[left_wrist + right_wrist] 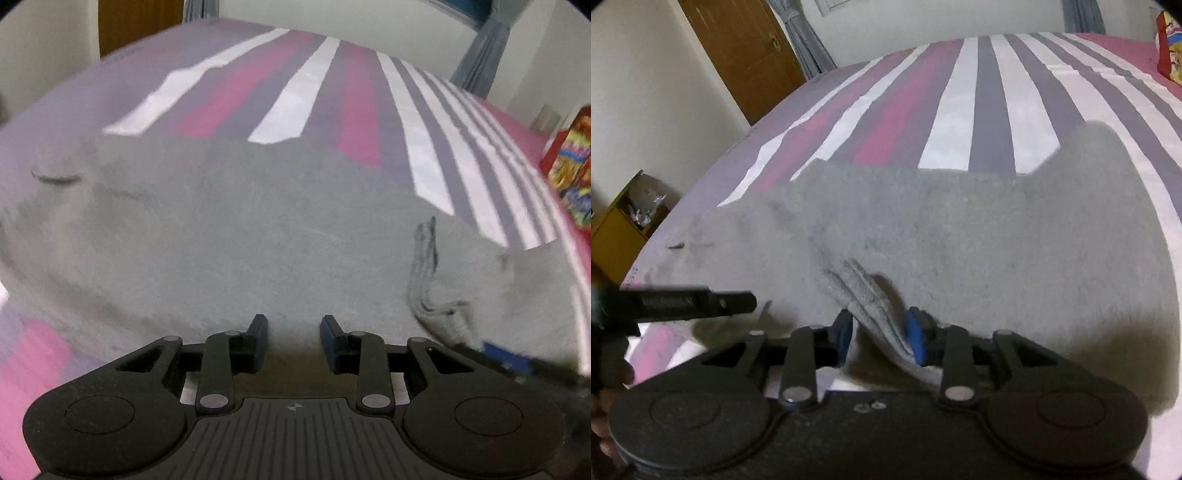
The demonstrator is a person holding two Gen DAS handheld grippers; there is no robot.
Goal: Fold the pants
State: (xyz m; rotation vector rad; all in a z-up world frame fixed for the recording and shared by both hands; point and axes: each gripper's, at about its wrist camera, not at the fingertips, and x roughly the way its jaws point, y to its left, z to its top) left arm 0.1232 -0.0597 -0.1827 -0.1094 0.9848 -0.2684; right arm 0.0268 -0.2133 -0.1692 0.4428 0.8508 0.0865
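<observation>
Grey pants point(236, 236) lie spread across the striped bedspread point(317, 85), the left gripper point(294, 341) part-open above their near edge with nothing between its fingers, the right gripper point(877, 338) part-open with the bunched ribbed cuff point(864, 291) lying loosely between its blue pads point(914, 339).

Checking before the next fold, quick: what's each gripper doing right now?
Left gripper: open, nothing between its jaws.
Right gripper: open, ribbed pants band lying loose between its jaws.
</observation>
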